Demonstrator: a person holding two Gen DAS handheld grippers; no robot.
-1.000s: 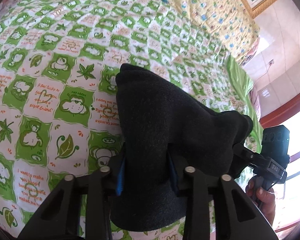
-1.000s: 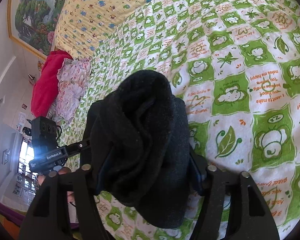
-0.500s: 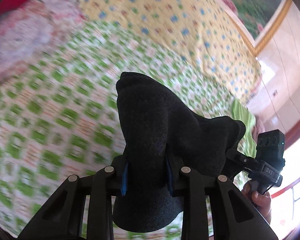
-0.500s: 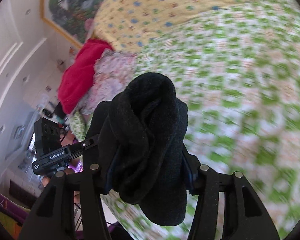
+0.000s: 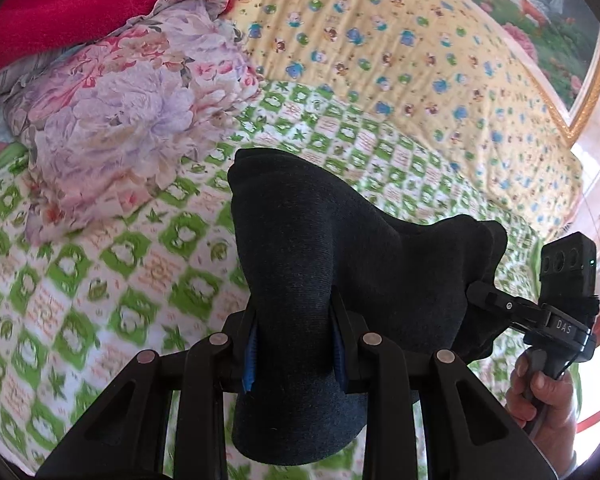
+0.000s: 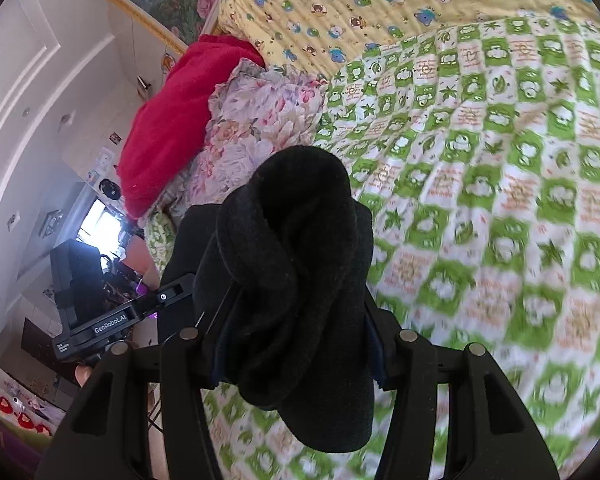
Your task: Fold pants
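Clamped between the blue-padded fingers [image 5: 249,354] of the left gripper [image 5: 294,350]: a thick bunch of dark pants [image 5: 320,264], raised above the green-and-white checked bedspread [image 5: 112,280]. Gripped likewise in the right gripper [image 6: 296,344], a rolled, doubled-over wad of the same cloth, spanning the gap between the two tools. Soft, limp, seemingly fleecy and of modest weight, judging by the plump folds and sag; likely to droop wherever unsupported, unlikely to slip from the pads. Best taken at edges or corners, waistband or hems, rather than mid-bunch, for a flat lay. Farther off, a floral bundle [image 5: 112,120] and red blanket [image 5: 80,0] at the left; beyond, a yellow cartoon-print quilt [image 5: 400,64] and a framed landscape painting [image 5: 540,12].
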